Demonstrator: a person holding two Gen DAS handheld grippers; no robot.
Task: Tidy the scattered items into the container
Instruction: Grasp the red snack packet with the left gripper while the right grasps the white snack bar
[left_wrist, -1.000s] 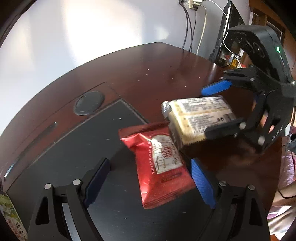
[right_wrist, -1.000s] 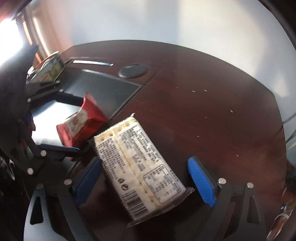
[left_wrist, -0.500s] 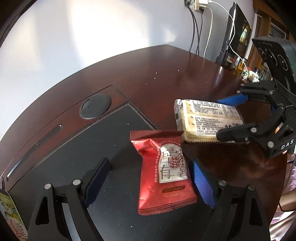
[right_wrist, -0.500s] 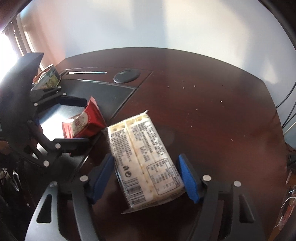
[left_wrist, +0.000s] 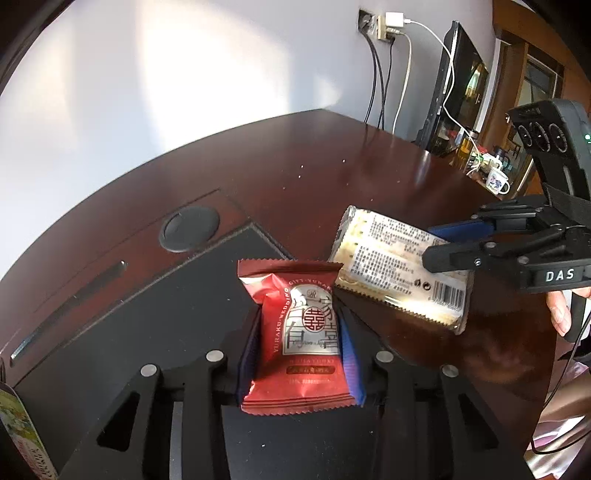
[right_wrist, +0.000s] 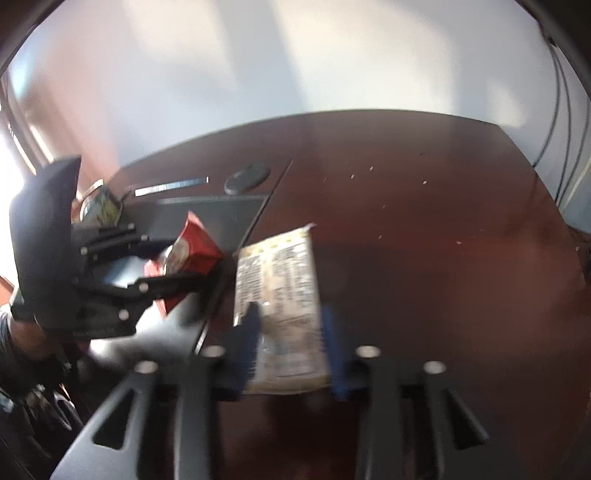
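Note:
A red snack packet lies at the edge of the black desk mat. My left gripper is closing on it, and its blue pads press both sides. The packet and left gripper also show in the blurred right wrist view. A pale cracker pack lies just right of it on the dark wooden desk. My right gripper is shut across the near end of this pack. The left wrist view shows the right gripper gripping from the right.
A green-printed container stands at the mat's left edge, also visible as a container behind the left gripper. A round cable cover sits in the desk. Cables, a monitor and a mug are at the back right.
Both grippers went from wide open to closed, the left on the red packet and the right on the cracker pack. The right gripper has rolled and shifted slightly.

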